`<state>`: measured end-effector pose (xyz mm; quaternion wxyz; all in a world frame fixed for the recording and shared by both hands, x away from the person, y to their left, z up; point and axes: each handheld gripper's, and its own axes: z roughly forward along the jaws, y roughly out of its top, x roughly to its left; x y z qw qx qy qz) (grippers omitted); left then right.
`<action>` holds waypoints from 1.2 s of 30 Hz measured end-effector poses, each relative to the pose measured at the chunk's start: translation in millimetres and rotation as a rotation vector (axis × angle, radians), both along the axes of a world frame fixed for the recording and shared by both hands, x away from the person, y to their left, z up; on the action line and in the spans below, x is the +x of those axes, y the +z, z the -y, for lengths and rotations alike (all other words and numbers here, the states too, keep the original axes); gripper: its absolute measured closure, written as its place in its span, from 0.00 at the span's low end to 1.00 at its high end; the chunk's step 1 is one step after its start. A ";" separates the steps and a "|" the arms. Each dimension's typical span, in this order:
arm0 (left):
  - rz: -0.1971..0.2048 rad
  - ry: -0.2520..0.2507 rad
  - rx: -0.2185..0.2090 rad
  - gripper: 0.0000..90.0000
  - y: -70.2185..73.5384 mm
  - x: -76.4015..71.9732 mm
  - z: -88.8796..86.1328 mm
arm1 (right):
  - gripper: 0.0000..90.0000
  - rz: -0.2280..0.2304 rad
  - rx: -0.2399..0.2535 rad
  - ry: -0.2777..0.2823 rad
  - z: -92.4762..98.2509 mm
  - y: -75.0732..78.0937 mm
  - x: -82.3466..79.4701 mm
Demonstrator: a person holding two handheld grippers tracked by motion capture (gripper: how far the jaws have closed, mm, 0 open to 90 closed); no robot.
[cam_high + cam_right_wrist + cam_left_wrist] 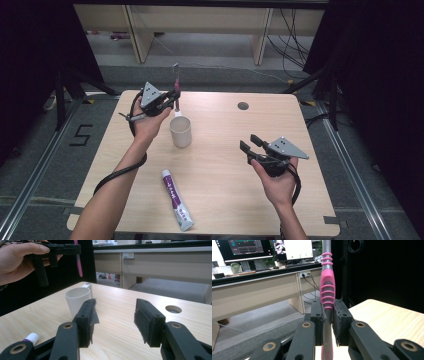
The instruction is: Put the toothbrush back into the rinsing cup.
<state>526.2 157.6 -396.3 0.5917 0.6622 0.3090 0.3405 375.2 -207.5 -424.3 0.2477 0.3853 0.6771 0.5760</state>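
toothbrush (176, 85) | clamped upright in left claw (172, 100), long axis vertical | cup (180, 132) just below and beside that claw | right claw (250, 144) wide open, empty, well apart | tube (176, 199) on table (300, 200), nearer the right claw's side

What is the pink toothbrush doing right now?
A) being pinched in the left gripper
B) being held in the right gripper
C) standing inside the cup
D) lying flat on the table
A: the left gripper has its jaws clamped on the toothbrush, holding it up above the cup.
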 end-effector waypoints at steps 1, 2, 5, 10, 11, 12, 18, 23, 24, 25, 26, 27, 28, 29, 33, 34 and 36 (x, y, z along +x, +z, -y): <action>0.000 0.000 0.000 0.88 0.0 0.0 0.0 | 0.57 0.000 0.000 0.000 0.0 0.0 0.0; -0.001 0.002 0.002 0.88 -1.2 1.7 -0.1 | 0.57 -0.005 0.002 0.004 -0.4 -0.2 0.0; 0.004 0.006 0.011 0.88 -3.0 4.5 -0.8 | 0.57 0.009 -0.010 0.001 0.4 -0.1 0.6; -0.003 0.012 0.007 0.88 -5.0 8.0 -1.7 | 0.57 0.002 -0.002 0.006 -0.9 -0.6 0.2; -0.003 0.013 0.011 0.88 -5.3 9.7 -2.4 | 0.57 -0.006 0.008 0.012 -1.6 -0.8 0.1; -0.004 0.014 0.008 0.88 -5.5 10.3 -2.4 | 0.57 -0.005 0.007 0.012 -1.5 -0.8 0.1; -0.012 0.023 0.011 0.88 -7.1 14.8 -3.9 | 0.57 0.002 -0.004 0.001 -0.3 0.1 -0.2; -0.018 0.029 0.014 0.88 -10.5 18.8 -5.3 | 0.57 0.006 -0.003 0.009 -0.8 -0.6 0.3; -0.022 0.031 0.015 0.88 -11.4 19.4 -5.6 | 0.57 -0.005 0.007 0.013 -1.6 -0.8 0.0; -0.022 0.032 0.015 0.88 -12.0 20.0 -5.7 | 0.57 -0.006 0.008 0.013 -1.8 -0.9 0.0; -0.027 0.033 0.014 0.88 -12.8 20.6 -5.8 | 0.57 -0.007 0.009 0.013 -1.9 -1.0 0.0; -0.027 0.033 0.014 0.88 -12.8 20.6 -5.8 | 0.57 -0.007 0.009 0.013 -1.9 -1.0 0.0; -0.029 0.034 0.017 0.88 -14.2 22.2 -5.9 | 0.57 -0.002 -0.003 0.002 -1.8 -1.2 -0.1; -0.031 0.033 0.017 0.88 -14.7 22.7 -5.7 | 0.57 -0.001 0.000 0.006 -2.1 -1.5 0.2; -0.033 0.034 0.022 0.88 -16.6 25.4 -5.7 | 0.57 0.000 0.002 0.008 -2.1 -1.6 0.4; -0.038 0.034 0.017 0.88 -17.3 25.7 -5.6 | 0.57 0.004 -0.001 0.007 -2.1 -1.5 0.4; -0.042 0.038 0.022 0.88 -18.2 27.1 -6.1 | 0.57 0.000 0.002 0.008 -2.2 -1.6 0.3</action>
